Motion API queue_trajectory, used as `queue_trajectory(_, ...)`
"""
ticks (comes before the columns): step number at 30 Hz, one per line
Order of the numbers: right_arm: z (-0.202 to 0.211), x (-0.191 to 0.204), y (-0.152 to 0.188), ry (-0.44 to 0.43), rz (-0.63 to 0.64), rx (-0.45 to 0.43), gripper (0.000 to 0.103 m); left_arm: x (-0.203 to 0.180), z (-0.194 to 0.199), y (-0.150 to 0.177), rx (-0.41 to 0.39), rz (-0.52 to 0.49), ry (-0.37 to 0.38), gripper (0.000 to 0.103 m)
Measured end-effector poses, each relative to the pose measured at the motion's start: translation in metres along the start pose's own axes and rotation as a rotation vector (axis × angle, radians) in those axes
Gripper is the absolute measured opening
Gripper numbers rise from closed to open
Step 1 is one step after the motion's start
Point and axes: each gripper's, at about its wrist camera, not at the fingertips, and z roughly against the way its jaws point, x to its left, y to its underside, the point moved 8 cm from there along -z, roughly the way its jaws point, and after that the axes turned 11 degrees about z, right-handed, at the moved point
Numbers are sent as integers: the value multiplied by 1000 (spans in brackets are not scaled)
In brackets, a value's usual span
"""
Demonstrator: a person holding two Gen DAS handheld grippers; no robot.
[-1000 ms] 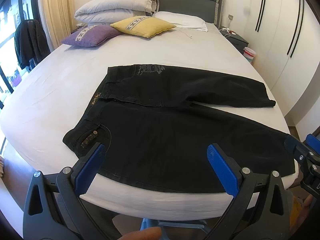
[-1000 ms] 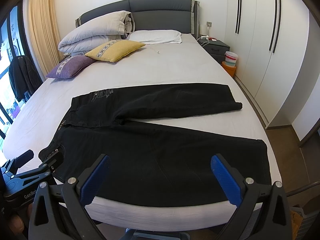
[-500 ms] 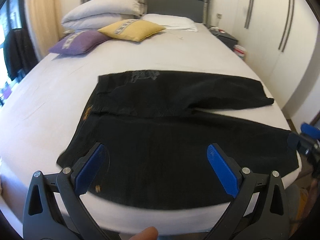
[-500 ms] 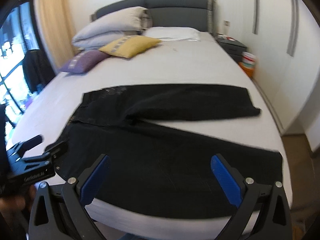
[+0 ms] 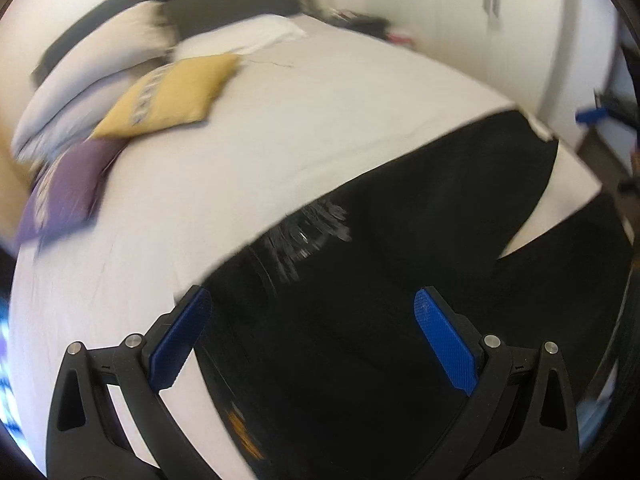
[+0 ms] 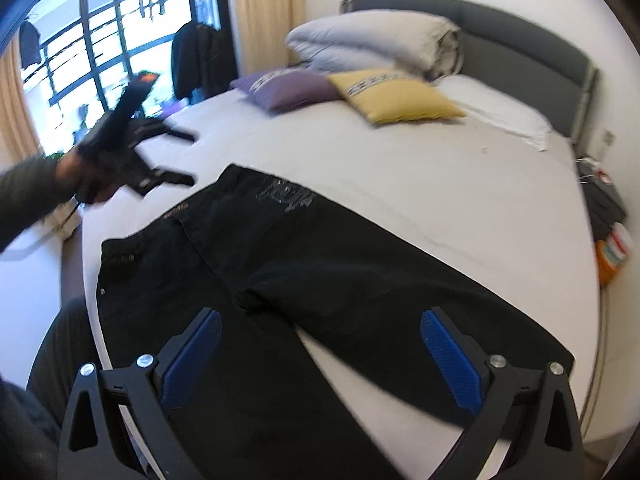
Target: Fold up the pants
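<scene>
Black pants point(image 6: 304, 280) lie flat on the white bed point(image 6: 440, 184), waistband to the left and both legs running right, with a grey print near the far waist corner. In the left wrist view, which is blurred, the pants point(image 5: 400, 292) fill the lower right. My left gripper point(image 5: 312, 340) is open above the waist area with nothing between its blue pads. From the right wrist view, that left gripper point(image 6: 186, 156) hangs in a hand just left of the far waist corner. My right gripper point(image 6: 322, 360) is open above the crotch and near leg, holding nothing.
A yellow cushion point(image 6: 396, 98), a purple cushion point(image 6: 288, 88) and stacked grey pillows point(image 6: 372, 40) sit at the head of the bed before a grey headboard point(image 6: 532, 60). A nightstand point(image 6: 604, 204) stands right of the bed, a large window point(image 6: 88, 68) left.
Both cameras have swung and tilted. The left gripper moved up and forward toward the waistband's far corner. The right gripper moved in over the legs, turning left. Both stayed open.
</scene>
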Motion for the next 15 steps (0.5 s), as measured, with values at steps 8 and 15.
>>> queue_trajectory(8,-63,-68,10,-86,58,85,85,44,-126,-36,236,-112,73,61)
queue_trajectory(15,-100,-95,22,-152,58,111,81,66,-179,-34,364,-114,120,60)
